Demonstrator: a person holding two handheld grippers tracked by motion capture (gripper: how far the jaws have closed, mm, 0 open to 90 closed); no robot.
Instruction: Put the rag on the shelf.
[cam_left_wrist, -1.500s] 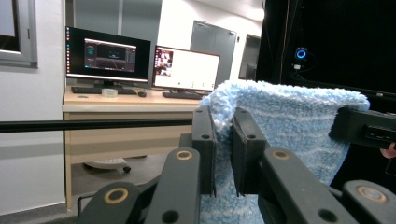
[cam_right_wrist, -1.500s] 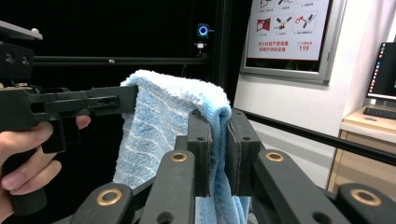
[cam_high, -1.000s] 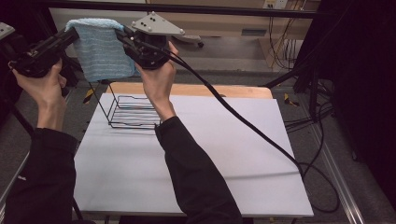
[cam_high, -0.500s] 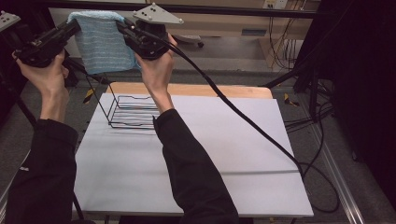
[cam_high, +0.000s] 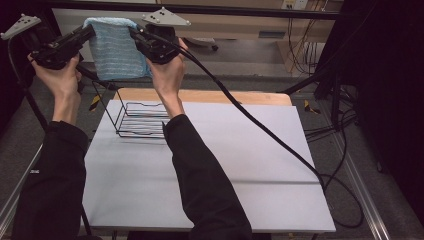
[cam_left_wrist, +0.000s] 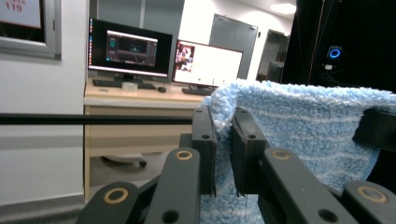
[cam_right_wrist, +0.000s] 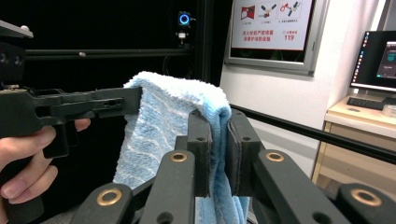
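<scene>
The left gripper (cam_high: 90, 31) and right gripper (cam_high: 134, 33) each clamp a top corner of the blue towel (cam_high: 116, 50), which hangs spread between them, well above the far edge of the table (cam_high: 210, 200). Compared with a second ago, both hands have carried it slightly toward the far side; it looks ready for lowering. The wire rack (cam_high: 140, 120) below, on the table, holds nothing yet

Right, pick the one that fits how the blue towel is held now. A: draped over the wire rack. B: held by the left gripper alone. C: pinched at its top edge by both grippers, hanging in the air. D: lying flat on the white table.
C: the left gripper and the right gripper each clamp a top corner of the blue towel, which hangs above the wire rack.
</scene>
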